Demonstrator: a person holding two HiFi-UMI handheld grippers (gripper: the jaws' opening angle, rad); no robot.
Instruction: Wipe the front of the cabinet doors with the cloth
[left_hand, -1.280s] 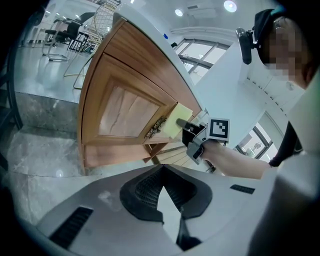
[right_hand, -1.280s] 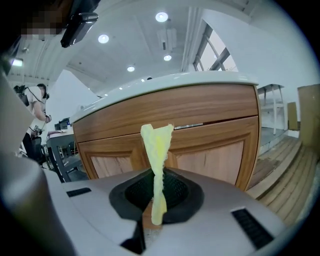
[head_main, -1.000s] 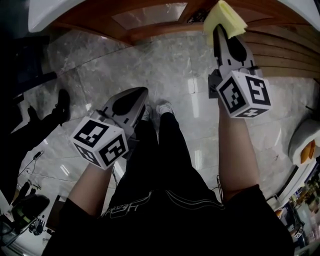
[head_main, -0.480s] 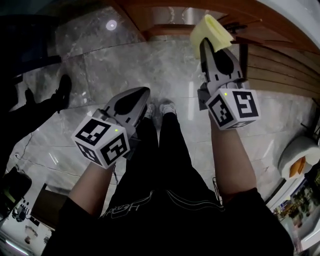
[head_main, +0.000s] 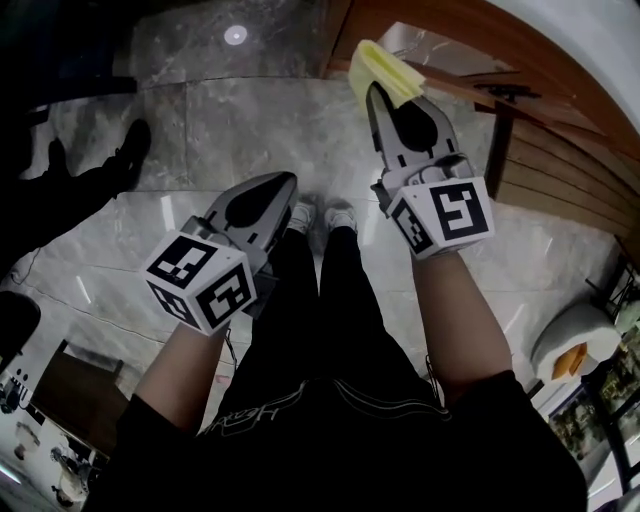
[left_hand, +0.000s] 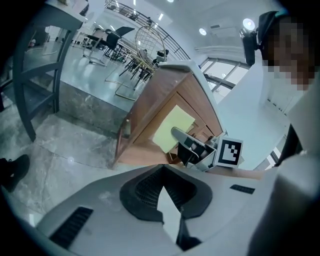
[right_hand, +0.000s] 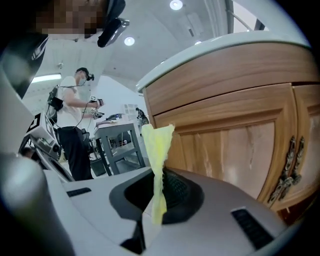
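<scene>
Right hand-held gripper (head_main: 378, 92) is clamped on the yellow cloth (right_hand: 157, 145), which stands edge-on from the jaws just beside the wooden cabinet door (right_hand: 235, 145); contact is not clear. Left hand-held gripper (head_main: 283, 186) is closed on nothing, low and well apart from the cabinet. Judgement: turn the cloth's flat face onto the panel, press lightly, sweep in overlapping passes, and skirt the metal handles (right_hand: 287, 170).

Floor (head_main: 250, 120): polished grey marble tiles.
Ceiling lights (right_hand: 175, 5): round, recessed, bright.
Table (right_hand: 117, 128): grey metal.
Chairs (left_hand: 112, 36): distant, indistinct.
Window (left_hand: 220, 75): possibly, far side.
</scene>
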